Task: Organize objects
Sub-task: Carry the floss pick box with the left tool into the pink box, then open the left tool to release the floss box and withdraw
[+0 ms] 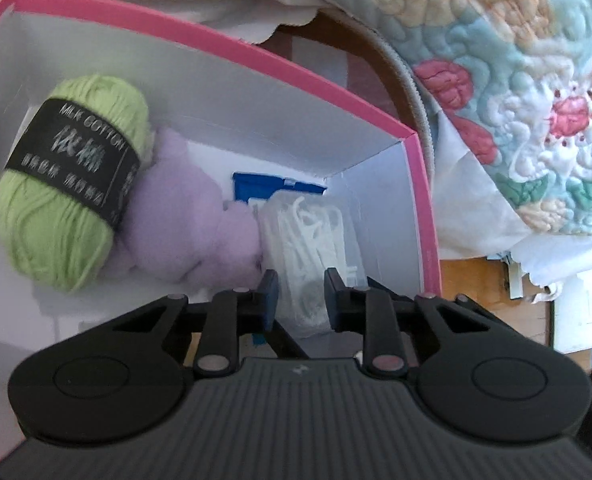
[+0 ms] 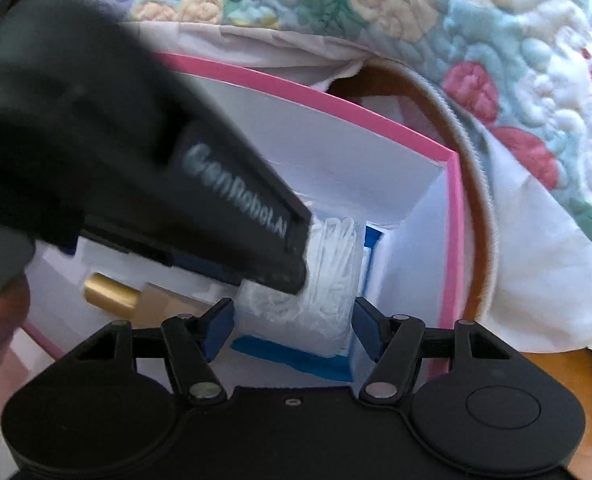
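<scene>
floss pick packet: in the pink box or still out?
In. The clear plastic packet of white floss picks sits on the floor of the pink-rimmed white box, beside the lilac plush toy, between the left gripper fingers.

At the left of my left wrist view, the black band [image 1: 72, 156] around the green yarn ball [image 1: 68, 188] reads "MILK COTTON"; the characters below are too blurred. In my right view, my left gripper [image 2: 232, 208] bears "GenRobot.AI".

Blue packet [image 1: 256, 186] mostly hidden
</scene>
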A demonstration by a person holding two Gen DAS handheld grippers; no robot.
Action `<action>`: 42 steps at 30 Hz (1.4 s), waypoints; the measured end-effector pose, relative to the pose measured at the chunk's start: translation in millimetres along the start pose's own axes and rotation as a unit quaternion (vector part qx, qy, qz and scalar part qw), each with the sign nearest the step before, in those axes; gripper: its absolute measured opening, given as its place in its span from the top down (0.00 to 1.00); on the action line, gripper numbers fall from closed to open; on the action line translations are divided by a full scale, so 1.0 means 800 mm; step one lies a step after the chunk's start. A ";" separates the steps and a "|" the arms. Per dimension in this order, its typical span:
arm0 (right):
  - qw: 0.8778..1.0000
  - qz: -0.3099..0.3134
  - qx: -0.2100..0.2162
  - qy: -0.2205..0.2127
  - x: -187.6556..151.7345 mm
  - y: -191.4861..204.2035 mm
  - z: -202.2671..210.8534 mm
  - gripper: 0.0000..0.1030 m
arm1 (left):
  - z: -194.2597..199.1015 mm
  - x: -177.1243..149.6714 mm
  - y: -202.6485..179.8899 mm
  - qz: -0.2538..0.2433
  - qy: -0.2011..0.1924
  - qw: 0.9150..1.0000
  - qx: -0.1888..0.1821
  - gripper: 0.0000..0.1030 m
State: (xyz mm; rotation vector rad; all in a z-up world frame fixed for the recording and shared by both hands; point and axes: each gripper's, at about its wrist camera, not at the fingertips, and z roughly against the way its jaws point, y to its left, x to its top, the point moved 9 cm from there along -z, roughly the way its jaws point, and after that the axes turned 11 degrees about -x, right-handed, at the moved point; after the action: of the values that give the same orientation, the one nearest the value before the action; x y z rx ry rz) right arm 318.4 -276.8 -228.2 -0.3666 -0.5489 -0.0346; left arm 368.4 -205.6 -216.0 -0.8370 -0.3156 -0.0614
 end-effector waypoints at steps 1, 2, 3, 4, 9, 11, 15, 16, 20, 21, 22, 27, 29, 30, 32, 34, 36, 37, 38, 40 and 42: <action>1.000 -0.001 0.000 -0.005 0.000 -0.003 0.002 0.33 | -0.001 0.001 0.000 -0.001 0.001 1.000 0.002 0.80; 1.000 -0.002 -0.002 -0.008 -0.001 -0.007 0.005 0.32 | -0.002 0.000 -0.001 -0.003 0.002 1.000 0.007 0.80; 1.000 -0.006 -0.004 -0.010 -0.002 -0.012 0.008 0.31 | -0.002 -0.001 -0.001 -0.006 0.003 1.000 0.013 0.80; 1.000 -0.011 0.005 -0.014 -0.004 -0.016 0.013 0.31 | -0.001 -0.003 -0.001 -0.010 0.002 1.000 0.018 0.80; 0.997 -0.049 0.047 -0.043 -0.023 -0.036 0.049 0.32 | 0.019 -0.019 -0.002 -0.038 -0.001 0.999 0.028 0.79; 0.997 -0.041 0.048 -0.051 -0.031 -0.037 0.062 0.31 | 0.031 -0.027 0.000 -0.039 -0.005 0.999 0.035 0.79; 0.995 -0.041 0.063 -0.062 -0.034 -0.034 0.091 0.32 | 0.063 -0.035 -0.005 -0.044 -0.017 0.998 0.039 0.79; 0.995 -0.043 0.065 -0.062 -0.031 -0.034 0.092 0.32 | 0.072 -0.037 -0.010 -0.052 -0.018 0.998 0.043 0.77; 0.993 -0.063 0.088 -0.054 -0.030 -0.035 0.115 0.32 | 0.091 -0.040 -0.034 -0.084 -0.008 0.995 0.057 0.73; 0.992 -0.067 0.095 -0.053 -0.028 -0.035 0.122 0.32 | 0.097 -0.041 -0.040 -0.089 -0.004 0.994 0.061 0.72; 0.991 -0.071 0.101 -0.053 -0.028 -0.037 0.132 0.32 | 0.104 -0.043 -0.044 -0.092 0.001 0.994 0.065 0.71; 0.985 -0.098 0.132 -0.058 -0.026 -0.045 0.183 0.32 | 0.151 -0.051 -0.065 -0.117 0.011 0.989 0.088 0.66; 0.982 -0.103 0.143 -0.061 -0.023 -0.048 0.201 0.32 | 0.171 -0.057 -0.074 -0.125 0.014 0.987 0.095 0.61; 0.982 -0.102 0.145 -0.062 -0.023 -0.049 0.211 0.32 | 0.181 -0.060 -0.076 -0.129 0.016 0.987 0.097 0.60; 0.982 -0.094 0.147 -0.065 -0.024 -0.048 0.230 0.31 | 0.201 -0.068 -0.080 -0.137 0.020 0.985 0.103 0.60; 0.983 -0.085 0.150 -0.071 -0.027 -0.046 0.249 0.31 | 0.224 -0.079 -0.081 -0.142 0.021 0.984 0.108 0.59; 0.982 -0.078 0.152 -0.076 -0.033 -0.043 0.267 0.31 | 0.239 -0.086 -0.082 -0.141 0.018 0.985 0.097 0.59; 0.982 -0.075 0.153 -0.077 -0.037 -0.041 0.275 0.31 | 0.245 -0.090 -0.083 -0.141 0.019 0.986 0.091 0.58; 0.982 -0.072 0.155 -0.079 -0.041 -0.037 0.283 0.31 | 0.253 -0.094 -0.083 -0.141 0.019 0.986 0.088 0.58; 0.982 -0.067 0.157 -0.077 -0.052 -0.029 0.298 0.31 | 0.270 -0.101 -0.084 -0.145 0.014 0.985 0.092 0.58; 0.982 -0.060 0.163 -0.076 -0.060 -0.020 0.313 0.31 | 0.284 -0.108 -0.086 -0.148 0.012 0.985 0.092 0.58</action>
State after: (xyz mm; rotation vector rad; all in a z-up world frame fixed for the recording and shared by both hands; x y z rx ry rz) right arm 148.9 -207.0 -50.1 -0.0159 -0.7161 -0.0326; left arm 216.8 -90.1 -50.1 -0.6011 -0.4155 -0.3148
